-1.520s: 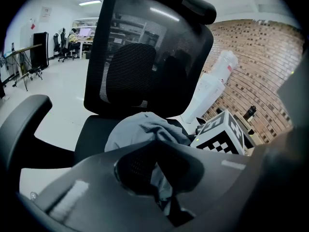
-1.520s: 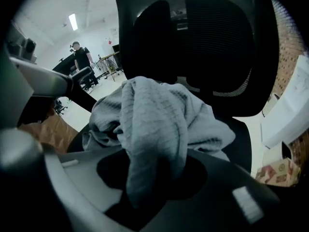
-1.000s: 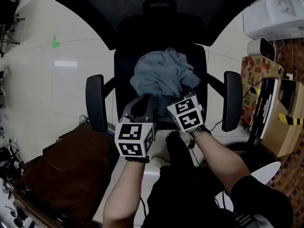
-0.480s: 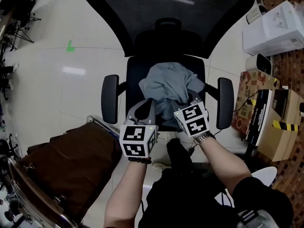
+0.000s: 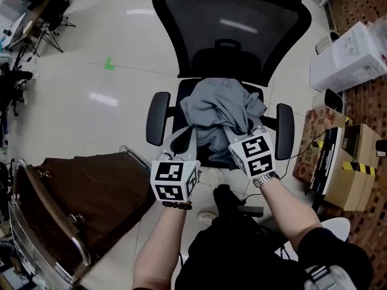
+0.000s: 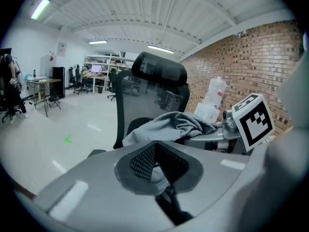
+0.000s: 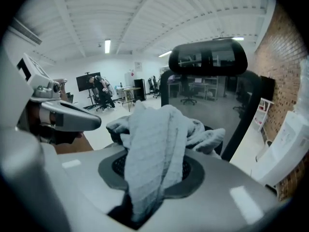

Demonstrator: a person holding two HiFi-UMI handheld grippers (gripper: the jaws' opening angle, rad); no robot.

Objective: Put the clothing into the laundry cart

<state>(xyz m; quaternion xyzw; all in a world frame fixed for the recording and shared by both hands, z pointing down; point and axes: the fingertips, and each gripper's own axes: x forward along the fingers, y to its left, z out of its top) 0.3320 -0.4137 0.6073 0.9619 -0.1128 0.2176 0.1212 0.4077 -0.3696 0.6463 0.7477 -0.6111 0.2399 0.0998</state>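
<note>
Right hand-held gripper [image 5: 250, 132] and left one [image 5: 183, 139] both pinch the clothing [image 5: 219, 107]; next should be swinging it to the cart [image 5: 47, 209] at 8 o'clock.

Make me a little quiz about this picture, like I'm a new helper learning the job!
1. True or false: the grey clothing is already inside the laundry cart.
2. What does the right claw pinch? A) the grey clothing B) a cup C) nothing
3. Fill in: in the head view, the laundry cart stands on the person's ____ side.

Key: 1 false; 2 A; 3 left.
</note>
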